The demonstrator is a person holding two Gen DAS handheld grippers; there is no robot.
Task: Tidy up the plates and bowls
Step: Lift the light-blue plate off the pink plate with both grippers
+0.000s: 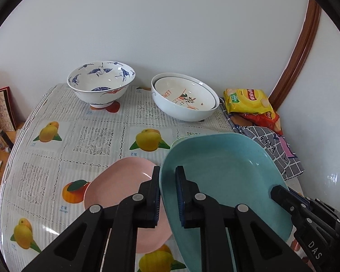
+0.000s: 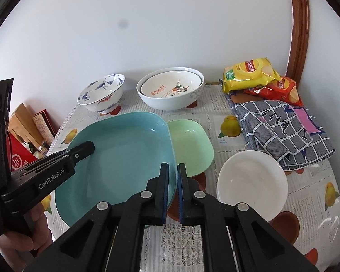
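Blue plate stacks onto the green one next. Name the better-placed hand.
Right. The right fingers clamp the blue plate beside the green plate; the left fingers hold its opposite rim, near the pink plate.

Teal plate [image 2: 124, 158], plain. Mint green plate [image 2: 190, 145] and pink plate [image 1: 122, 188], both plain. Small white bowl [image 2: 251, 181]. Footed bowl [image 1: 101, 83]: white with blue cranes, red motif on the side. White bowls [image 2: 170, 90], inner one with orange "LEMON" lettering. Tablecloth [image 1: 79, 136]: grey-white lace print, yellow and orange mangoes. Chip bags: yellow [image 2: 249, 73], red [image 2: 281, 88]. Cloth [image 2: 283, 131]: grey-blue check, pink patch.
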